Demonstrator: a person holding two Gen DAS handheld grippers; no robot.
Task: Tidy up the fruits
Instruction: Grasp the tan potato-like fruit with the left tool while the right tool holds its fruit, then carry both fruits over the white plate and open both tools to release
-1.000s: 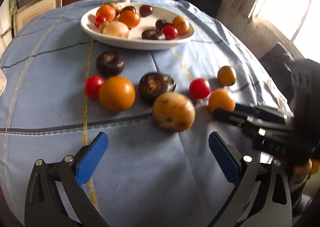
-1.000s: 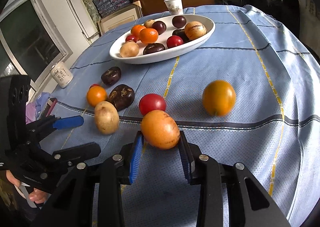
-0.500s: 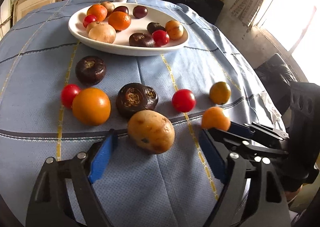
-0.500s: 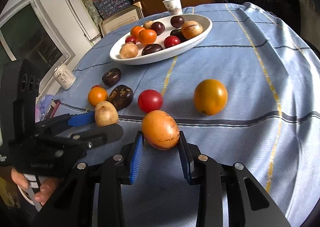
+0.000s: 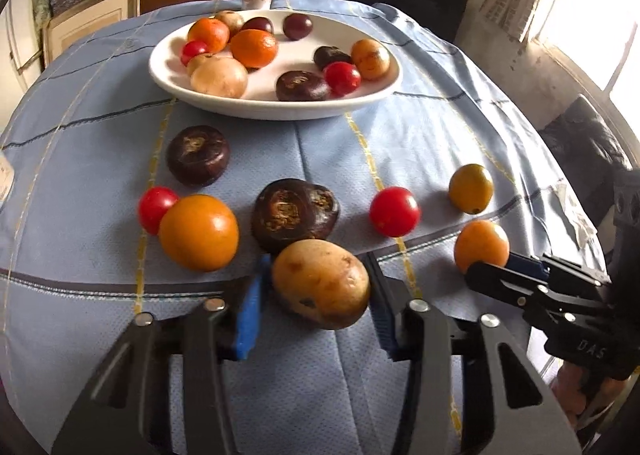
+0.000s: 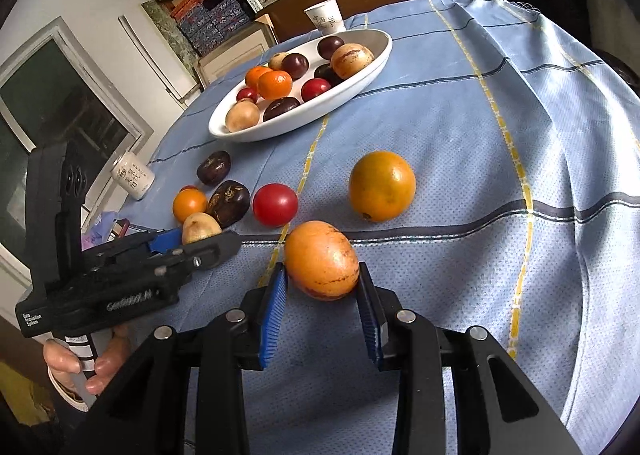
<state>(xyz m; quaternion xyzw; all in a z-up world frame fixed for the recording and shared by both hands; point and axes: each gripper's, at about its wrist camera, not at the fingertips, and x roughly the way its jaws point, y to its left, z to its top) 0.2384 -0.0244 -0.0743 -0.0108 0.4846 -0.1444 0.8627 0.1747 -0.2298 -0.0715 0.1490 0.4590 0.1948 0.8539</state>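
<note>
Left tongs (image 5: 316,305) closing on tan fruit (image 5: 320,283) (flecked)

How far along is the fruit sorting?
Partway. Ten fruits already sit on the plate. Left gripper has just been closing around the tan fruit; right gripper grips an orange fruit. Six more wait on the cloth.

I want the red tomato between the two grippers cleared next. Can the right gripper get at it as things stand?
Probably not yet: the right gripper is shut on an orange fruit. The red tomato itself lies uncovered on the cloth just beyond.
</note>
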